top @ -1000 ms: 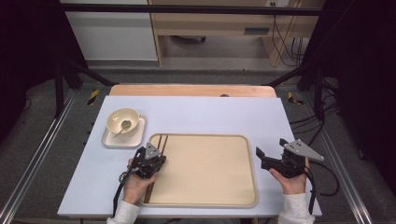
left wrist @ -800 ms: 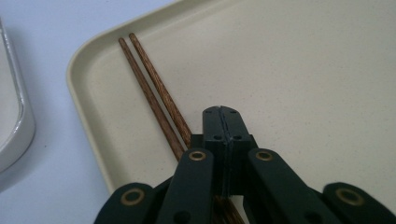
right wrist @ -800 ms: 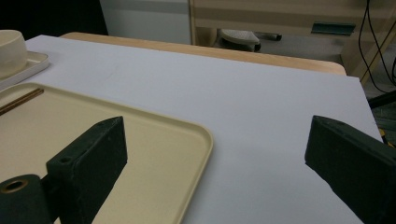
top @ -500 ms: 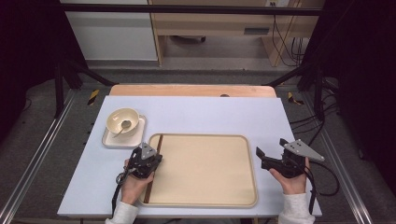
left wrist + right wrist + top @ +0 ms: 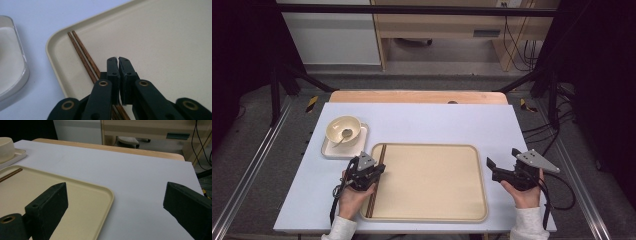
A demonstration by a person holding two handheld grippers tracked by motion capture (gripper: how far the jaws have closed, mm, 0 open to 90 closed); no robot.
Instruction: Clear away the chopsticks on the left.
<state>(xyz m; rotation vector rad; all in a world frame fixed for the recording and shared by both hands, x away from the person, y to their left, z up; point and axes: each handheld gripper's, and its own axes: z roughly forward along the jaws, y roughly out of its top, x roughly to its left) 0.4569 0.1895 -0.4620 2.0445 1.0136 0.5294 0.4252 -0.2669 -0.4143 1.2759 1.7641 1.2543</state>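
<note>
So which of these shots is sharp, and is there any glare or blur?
High view: even light, soft focus, dark edges, no glare on the tray. Left gripper view: chopsticks crisp, near jaws blurred. Right gripper view: jaws soft, table clear.

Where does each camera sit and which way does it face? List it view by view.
High view: above the person's side, looking forward and down on the table; forearms, left gripper and right gripper show.
Left gripper view: on the left gripper, looking along shut jaws at chopsticks in the tray.
Right gripper view: on the right gripper, looking across the table between open jaws.
Shared: all show tray and chopsticks.
</note>
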